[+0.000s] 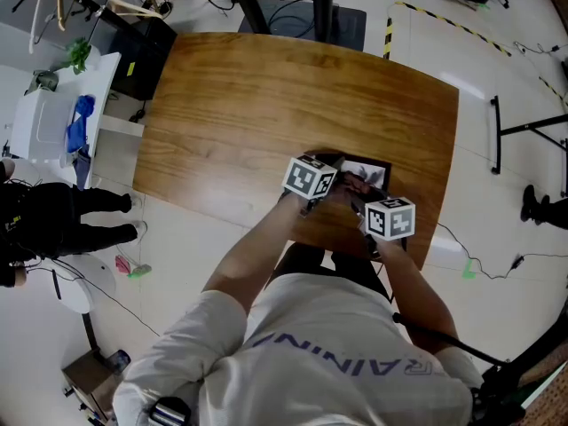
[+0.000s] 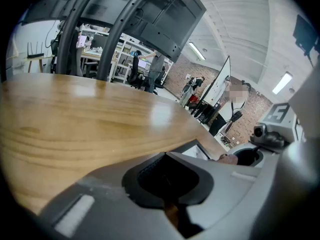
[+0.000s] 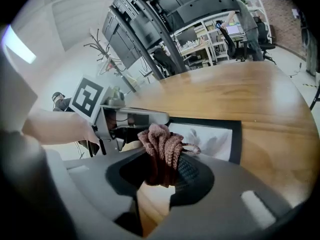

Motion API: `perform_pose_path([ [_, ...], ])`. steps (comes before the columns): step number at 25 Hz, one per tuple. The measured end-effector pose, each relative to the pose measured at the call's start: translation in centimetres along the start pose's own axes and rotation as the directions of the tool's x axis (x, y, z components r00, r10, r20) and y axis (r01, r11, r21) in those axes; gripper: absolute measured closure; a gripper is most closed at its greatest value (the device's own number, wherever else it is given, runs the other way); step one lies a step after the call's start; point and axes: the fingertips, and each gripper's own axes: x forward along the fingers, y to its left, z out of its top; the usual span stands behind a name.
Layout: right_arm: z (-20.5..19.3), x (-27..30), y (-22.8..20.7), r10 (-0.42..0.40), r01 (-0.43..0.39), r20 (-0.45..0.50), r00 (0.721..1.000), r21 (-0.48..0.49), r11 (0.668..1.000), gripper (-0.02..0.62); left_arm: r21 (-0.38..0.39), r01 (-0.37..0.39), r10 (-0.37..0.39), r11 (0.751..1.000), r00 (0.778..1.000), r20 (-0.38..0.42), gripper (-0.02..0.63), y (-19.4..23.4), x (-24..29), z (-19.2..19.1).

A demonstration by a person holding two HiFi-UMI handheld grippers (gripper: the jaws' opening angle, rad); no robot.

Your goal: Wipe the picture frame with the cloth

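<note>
The left tongs (image 2: 170, 205) were closed to a narrow slit with nothing seen between them, and lay at the left edge of the black picture frame (image 3: 207, 140). The frame lay flat on the wooden bench (image 3: 240, 91), holding a pale print. Over the frame's near left part, the right tongs (image 3: 162, 171) were clamped on a bunched reddish-brown knitted cloth (image 3: 162, 146).

Bright, even overhead light; ceiling strips (image 2: 196, 51) glow upper right. Soft glare on counter (image 1: 209, 185). Fisheye bending, dark corners in gripper views.
</note>
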Motion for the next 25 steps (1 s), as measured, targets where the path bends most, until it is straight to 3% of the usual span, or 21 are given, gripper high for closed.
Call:
perform_pose_path([
  [17,-1.9,-7.6,-8.9,-0.17,0.164,0.045,0.984,0.109,0.98,0.474,-0.003,0.001,-0.001,1.0,1.0,-0.003,0.6,0.2,0.0,-0.1],
  [22,-2.7,-7.9,-9.5,-0.18,0.169,0.061,0.982,0.153,0.974,0.474,0.006,-0.006,0.006,1.0,1.0,0.002,0.6,0.2,-0.3,-0.1],
  [25,-1.8,-8.5,-9.0,-0.16,0.139,0.127,0.979,0.162,0.977,0.474,0.01,-0.014,0.014,1.0,1.0,0.002,0.6,0.4,-0.2,-0.5],
])
